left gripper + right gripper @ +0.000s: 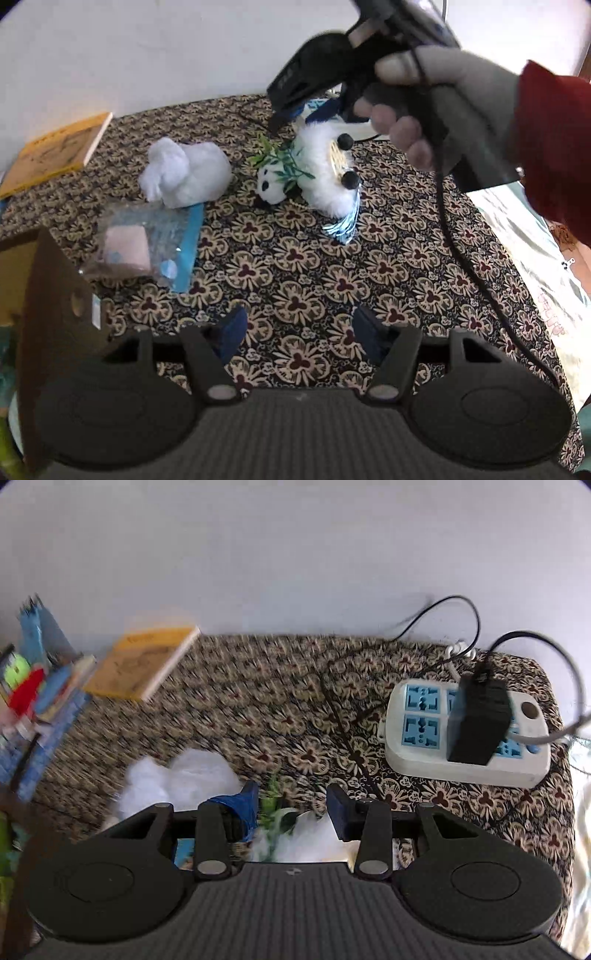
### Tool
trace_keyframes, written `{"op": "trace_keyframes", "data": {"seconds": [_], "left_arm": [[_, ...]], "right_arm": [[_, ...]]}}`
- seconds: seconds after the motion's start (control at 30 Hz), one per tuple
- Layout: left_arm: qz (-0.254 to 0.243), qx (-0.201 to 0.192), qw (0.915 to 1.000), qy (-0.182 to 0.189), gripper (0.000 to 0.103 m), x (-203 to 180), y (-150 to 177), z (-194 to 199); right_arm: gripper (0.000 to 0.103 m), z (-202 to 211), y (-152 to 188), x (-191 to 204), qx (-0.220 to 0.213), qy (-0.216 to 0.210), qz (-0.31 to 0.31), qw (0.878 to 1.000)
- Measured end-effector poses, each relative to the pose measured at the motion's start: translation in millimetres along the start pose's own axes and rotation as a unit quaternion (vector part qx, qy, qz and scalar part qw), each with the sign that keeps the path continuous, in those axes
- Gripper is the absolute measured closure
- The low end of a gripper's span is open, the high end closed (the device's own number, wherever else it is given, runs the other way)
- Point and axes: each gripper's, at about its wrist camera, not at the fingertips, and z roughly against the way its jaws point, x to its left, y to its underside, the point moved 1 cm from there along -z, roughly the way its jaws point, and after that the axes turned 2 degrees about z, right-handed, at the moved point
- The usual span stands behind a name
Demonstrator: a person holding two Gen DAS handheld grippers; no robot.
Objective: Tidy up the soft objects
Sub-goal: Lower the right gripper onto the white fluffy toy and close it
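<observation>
A surface (332, 266) with a flower-print cloth holds everything. At its left edge stands a brown box (48, 314). A yellow book (55, 151) lies at the far left by the wall. A white power strip (465, 734) with a black plug sits at the far right. In the middle lie two soft toys: a plain white one (188, 173) on the left and a panda (314, 173) with green leaves just to its right. A clear bag (147, 243) lies in front of the white toy. The left hand-held gripper (295, 332) is wide apart and holds nothing, over bare cloth. The right hand-held gripper (291, 805) is also wide apart, just above the panda, holding nothing.
</observation>
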Motion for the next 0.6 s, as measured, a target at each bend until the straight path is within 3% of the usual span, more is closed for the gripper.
{"op": "trace_keyframes", "data": {"seconds": [0.17,0.37,0.53,0.6], "left_arm": [[0.013,-0.004,0.9995,0.028,0.038,8.7,-5.2,-5.6],[0.012,-0.012,0.9975,0.069,0.038,4.0,-11.0,-12.0],[-0.012,0.014,0.9909,0.134,0.038,-18.6,-11.4,-22.9],[-0.022,0.018,0.9896,0.141,0.038,-27.3,-11.6,-26.2]], "right_arm": [[0.079,-0.7,11.7,-18.8,0.03,-0.018,-0.02,0.999],[0.079,39.2,52.7,-38.4,0.052,-0.048,-0.07,0.995],[0.078,76.5,96.0,-54.5,0.056,-0.074,-0.149,0.985],[0.078,86.2,113.2,-58.2,0.064,-0.09,-0.175,0.978]]}}
